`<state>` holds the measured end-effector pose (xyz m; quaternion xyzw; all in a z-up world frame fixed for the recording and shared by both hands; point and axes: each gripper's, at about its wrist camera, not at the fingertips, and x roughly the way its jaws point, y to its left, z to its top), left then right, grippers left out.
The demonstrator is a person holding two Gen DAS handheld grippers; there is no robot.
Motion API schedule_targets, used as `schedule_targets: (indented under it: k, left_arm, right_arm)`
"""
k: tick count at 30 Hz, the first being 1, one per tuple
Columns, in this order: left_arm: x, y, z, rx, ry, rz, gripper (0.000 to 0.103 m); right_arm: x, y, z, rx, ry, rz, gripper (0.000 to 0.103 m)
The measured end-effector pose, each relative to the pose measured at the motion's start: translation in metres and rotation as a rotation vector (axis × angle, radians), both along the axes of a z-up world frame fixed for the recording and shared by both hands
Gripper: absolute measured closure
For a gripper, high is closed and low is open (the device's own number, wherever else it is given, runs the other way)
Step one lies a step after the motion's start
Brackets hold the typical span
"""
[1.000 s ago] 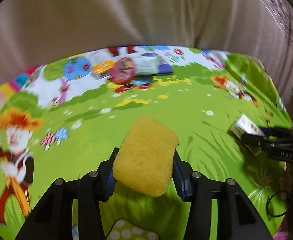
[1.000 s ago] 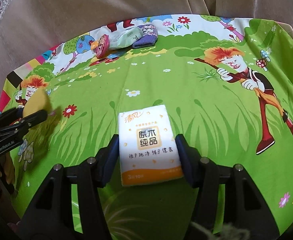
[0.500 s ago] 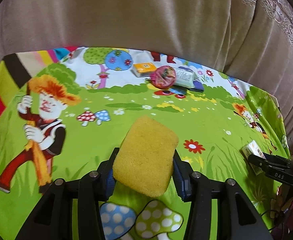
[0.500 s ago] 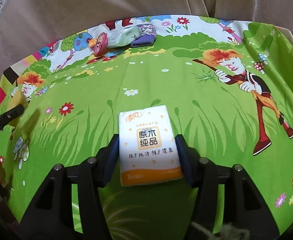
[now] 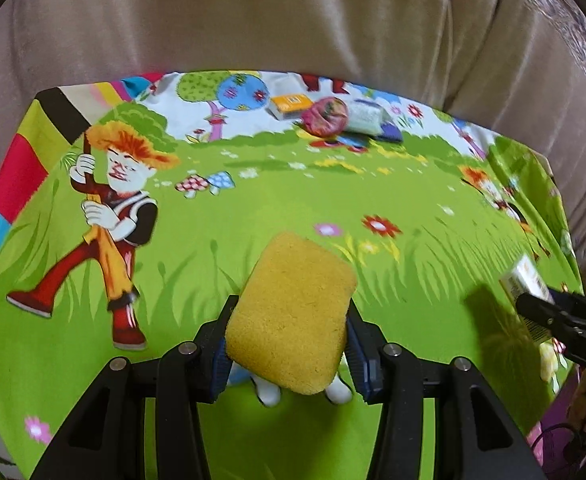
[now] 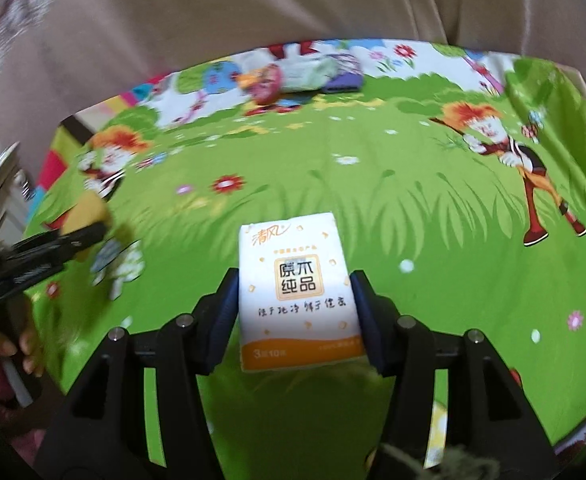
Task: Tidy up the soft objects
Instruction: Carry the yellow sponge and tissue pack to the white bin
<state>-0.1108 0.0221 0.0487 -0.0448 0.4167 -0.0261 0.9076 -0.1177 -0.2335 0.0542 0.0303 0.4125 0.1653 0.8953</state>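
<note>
Sponge [image 5: 291, 314] lengthwise between left gripper [image 5: 289, 344] jaws, pointing forward.

1. I see a bright green cartoon-printed cloth [image 5: 221, 216] covering the surface, backed by beige cushions [image 5: 293, 20].
2. At its far edge I see a clustered pile: orange packet [image 5: 289, 105], pink round item [image 5: 325, 117], pale pack [image 5: 367, 117], purple cloth [image 6: 343, 84].

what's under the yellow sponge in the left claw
The yellow sponge is held between the left claw pads above the cartoon-print cloth. Green grass print and two white printed shapes peek out below it; the print directly beneath is covered.
</note>
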Motion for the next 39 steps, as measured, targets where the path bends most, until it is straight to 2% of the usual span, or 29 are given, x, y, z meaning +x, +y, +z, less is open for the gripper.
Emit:
schedule_targets:
  k: [4, 7, 10, 16, 20, 24, 33, 39]
  left_arm:
    - [-0.006, -0.03, 0.011, -0.02, 0.013, -0.073, 0.054]
    - [-0.012, -0.065, 0.027, 0.008, -0.02, -0.152, 0.054]
    - [-0.015, -0.093, 0.035, 0.03, -0.032, -0.212, 0.054]
    - [-0.025, -0.135, 0.028, 0.088, 0.009, -0.308, 0.054]
    - [-0.031, -0.148, 0.012, 0.075, 0.09, -0.347, 0.054]
    - [-0.036, -0.158, 0.01, 0.076, 0.118, -0.36, 0.054]
    - [-0.049, -0.2, 0.018, 0.132, 0.116, -0.471, 0.054]
    - [-0.064, -0.241, 0.03, 0.172, 0.087, -0.561, 0.053]
  right_arm:
    - [-0.022, -0.004, 0.023, -0.021, -0.021, 0.026, 0.044]
    - [-0.036, -0.015, 0.038, -0.079, -0.047, 0.021, 0.044]
    - [-0.049, -0.035, 0.048, -0.095, -0.055, -0.01, 0.044]
    - [-0.075, -0.069, 0.054, -0.086, -0.064, -0.074, 0.044]
    - [-0.091, -0.086, 0.049, -0.075, -0.051, -0.1, 0.044]
    - [-0.107, -0.102, 0.048, -0.08, -0.051, -0.132, 0.044]
    - [-0.139, -0.147, 0.073, -0.087, -0.112, -0.232, 0.044]
    - [-0.172, -0.173, 0.072, -0.088, -0.125, -0.305, 0.044]
